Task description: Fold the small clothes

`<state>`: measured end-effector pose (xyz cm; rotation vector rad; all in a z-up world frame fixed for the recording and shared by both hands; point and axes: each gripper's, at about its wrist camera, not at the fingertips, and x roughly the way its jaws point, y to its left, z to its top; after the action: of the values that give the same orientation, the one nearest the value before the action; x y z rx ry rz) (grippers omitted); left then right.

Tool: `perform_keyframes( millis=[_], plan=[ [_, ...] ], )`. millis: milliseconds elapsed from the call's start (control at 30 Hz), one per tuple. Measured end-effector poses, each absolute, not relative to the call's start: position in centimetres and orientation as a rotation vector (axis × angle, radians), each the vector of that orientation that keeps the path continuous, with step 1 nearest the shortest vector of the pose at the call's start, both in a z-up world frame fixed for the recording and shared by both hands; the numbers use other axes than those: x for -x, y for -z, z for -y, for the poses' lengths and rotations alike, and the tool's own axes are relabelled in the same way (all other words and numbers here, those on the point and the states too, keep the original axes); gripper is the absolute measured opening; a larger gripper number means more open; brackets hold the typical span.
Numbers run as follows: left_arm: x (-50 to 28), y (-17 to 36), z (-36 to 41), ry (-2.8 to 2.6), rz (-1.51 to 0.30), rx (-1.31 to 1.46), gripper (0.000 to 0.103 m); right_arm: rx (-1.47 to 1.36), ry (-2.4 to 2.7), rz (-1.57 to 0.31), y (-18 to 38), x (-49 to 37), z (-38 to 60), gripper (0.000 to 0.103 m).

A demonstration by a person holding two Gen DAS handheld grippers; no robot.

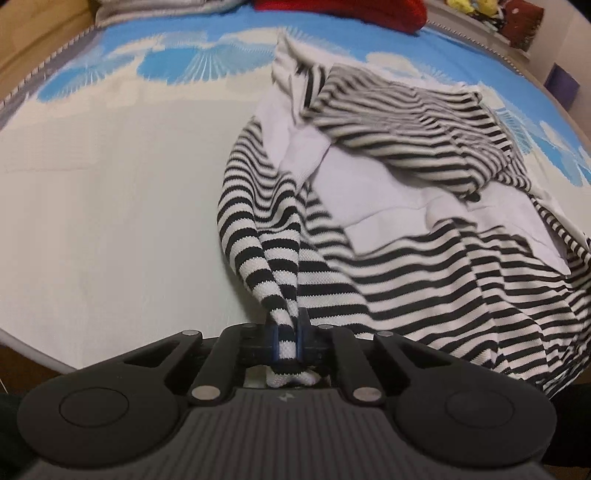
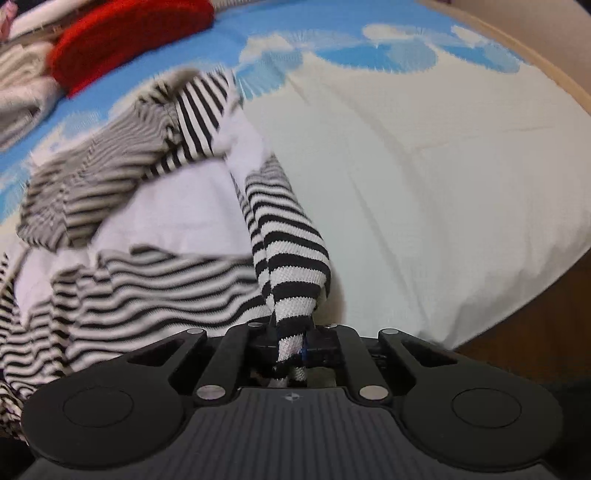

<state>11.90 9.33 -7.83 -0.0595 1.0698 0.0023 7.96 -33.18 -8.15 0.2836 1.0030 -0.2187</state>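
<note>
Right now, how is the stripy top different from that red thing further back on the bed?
The striped garment is black and white with plain white patches; the red garment is one solid colour. The striped garment lies spread and rumpled nearby, pinched at two edges by the left gripper and the right gripper; the red garment lies bunched at the far end, untouched. Both rest on the blue and white bed cover.

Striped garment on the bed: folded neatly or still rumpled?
Rumpled. The striped garment lies bunched, white panels showing between crooked stripes. Left gripper and right gripper each pinch an edge.
</note>
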Motion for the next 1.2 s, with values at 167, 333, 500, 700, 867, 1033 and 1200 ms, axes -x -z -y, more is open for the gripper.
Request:
perform_keyframes(
  millis=[167, 333, 500, 700, 867, 1033, 1200],
  plan=[
    [-10.6, 4.7, -9.2, 0.006, -0.99, 0.093, 0.007, -0.321, 0.177, -0.912, 5.4, -7.4, 33.7, 0.007],
    [-8.6, -0.1, -10.4, 0.052, -0.892, 0.221, 0.007, -0.381, 0.133, -0.806, 1.0, -5.3, 33.7, 0.006],
    [-5.3, -4.8, -11.8, 0.082, -0.796, 0.309, 0.006, -0.472, 0.098, -0.72, -4.1, -1.3, 34.5, 0.006],
    [-4.0, -6.3, -13.8, 0.121, -0.795, 0.397, 0.006, -0.483, 0.081, -0.665, -8.1, 1.4, 35.3, 0.006],
    [-9.2, -4.8, -15.4, 0.146, -0.858, 0.397, 0.006, -0.497, 0.076, -0.714, -7.0, -2.2, 36.0, 0.006],
    [-18.5, -1.7, -17.5, 0.198, -0.964, 0.444, 0.007, -0.485, 0.033, -0.766, -5.2, -10.0, 36.8, 0.006],
    [-25.8, 2.1, -17.9, 0.188, -0.985, 0.388, 0.008, -0.451, 0.019, -0.859, -1.3, -19.1, 37.2, 0.007]
  ],
)
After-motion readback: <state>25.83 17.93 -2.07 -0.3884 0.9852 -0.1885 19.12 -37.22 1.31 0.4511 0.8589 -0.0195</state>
